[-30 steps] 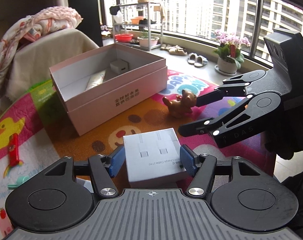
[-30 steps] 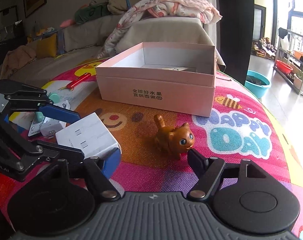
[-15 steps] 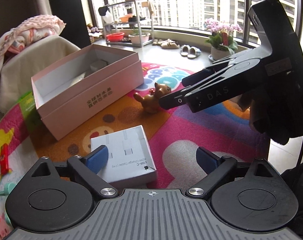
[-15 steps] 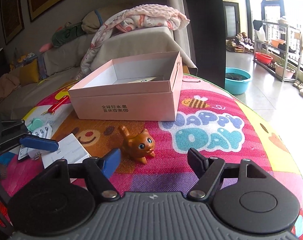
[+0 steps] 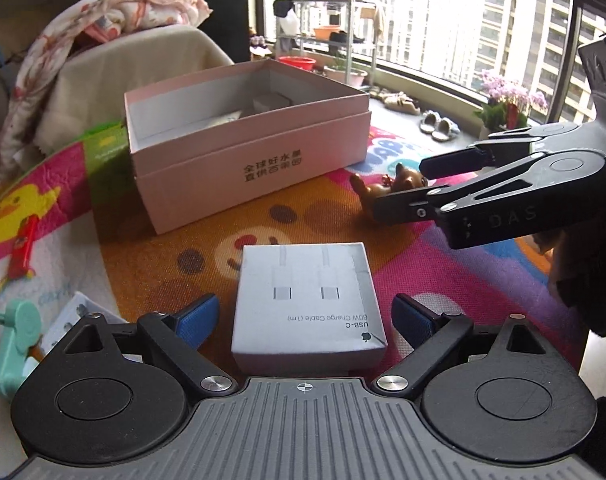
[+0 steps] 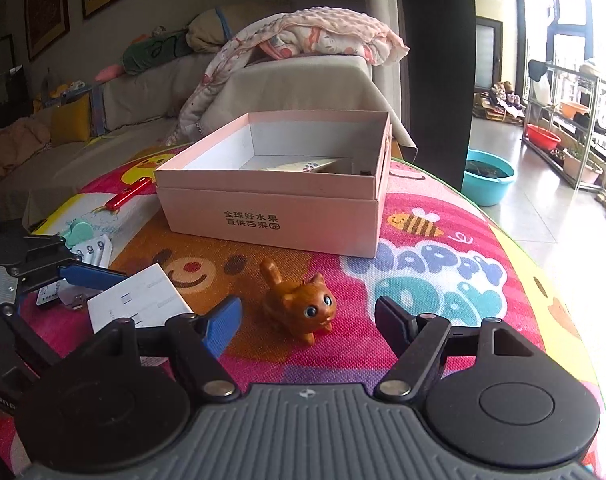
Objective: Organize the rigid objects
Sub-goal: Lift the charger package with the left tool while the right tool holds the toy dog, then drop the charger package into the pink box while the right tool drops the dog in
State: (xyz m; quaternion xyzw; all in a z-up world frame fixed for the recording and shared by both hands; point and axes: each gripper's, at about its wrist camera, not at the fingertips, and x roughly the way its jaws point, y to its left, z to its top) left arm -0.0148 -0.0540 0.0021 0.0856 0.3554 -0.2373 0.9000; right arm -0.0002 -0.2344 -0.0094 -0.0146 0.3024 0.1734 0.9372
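Two hand-held grippers hover over a tabletop (image 6: 455,280) covered by a bright cartoon-print mat. Seen from the left wrist, the left gripper (image 5: 306,318) has its blue-padded fingers spread wide on either side of a white USB-C charge cable box (image 5: 307,300), which lies flat on the mat; the fingers have just been opening, and neither pad touches the box now. Seen from the right wrist, the right gripper (image 6: 309,320) stands open, its fingers flanking a small brown toy cat (image 6: 299,306) without touching it; the cat stands upright on the mat, facing the camera. Behind both items sits an open pink cardboard box (image 6: 271,216) printed with Chinese characters, holding a few pale items too small to identify. Left of the cable box lie a mint-green plastic piece (image 5: 13,344) and a red pen-like stick (image 5: 23,248). A sofa draped with a pink blanket (image 6: 303,36) fills the background.
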